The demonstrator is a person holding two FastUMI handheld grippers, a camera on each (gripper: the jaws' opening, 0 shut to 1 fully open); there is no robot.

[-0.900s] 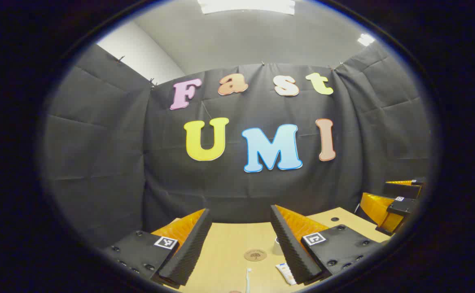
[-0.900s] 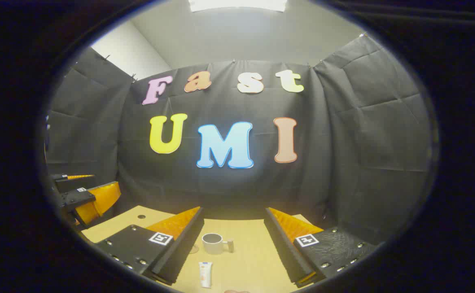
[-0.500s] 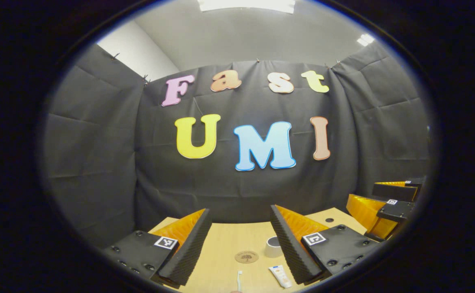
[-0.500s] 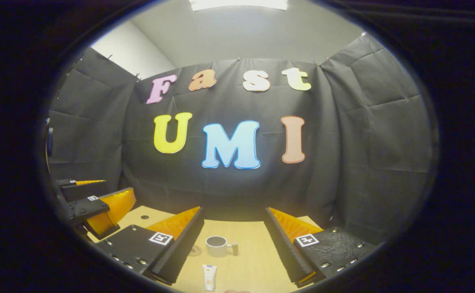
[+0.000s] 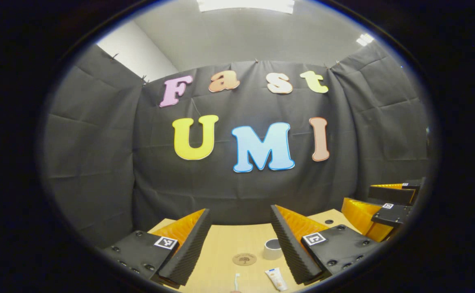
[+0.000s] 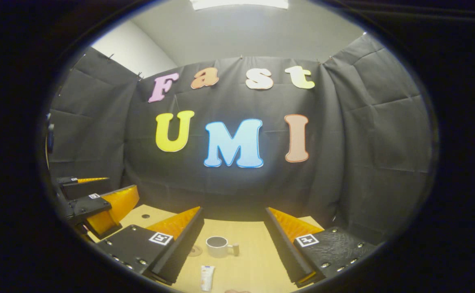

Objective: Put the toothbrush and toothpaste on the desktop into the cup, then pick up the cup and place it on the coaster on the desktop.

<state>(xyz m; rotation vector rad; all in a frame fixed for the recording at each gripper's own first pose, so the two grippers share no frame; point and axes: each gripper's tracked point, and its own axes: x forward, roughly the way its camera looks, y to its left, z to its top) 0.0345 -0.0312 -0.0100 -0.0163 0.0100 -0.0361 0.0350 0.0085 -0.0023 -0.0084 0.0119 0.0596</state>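
On the wooden desktop lie a white toothbrush and a white toothpaste tube, side by side at the near edge. Beyond them are a round brown coaster and a white cup, half hidden by my left gripper's finger. My left gripper hovers open above them, holding nothing. In the right gripper view the cup stands upright with its handle to the right. The toothpaste tube lies in front of it. The coaster peeks out beside a finger. My right gripper is open and holds nothing.
The right gripper shows at the far right of the left gripper view, and the left gripper at the far left of the right gripper view. A small dark hole marks the desktop. Black cloth walls close off the back and sides.
The objects have slid a little leftwards in the left gripper view. In each view the other gripper has drawn further in. Both grippers stay open.
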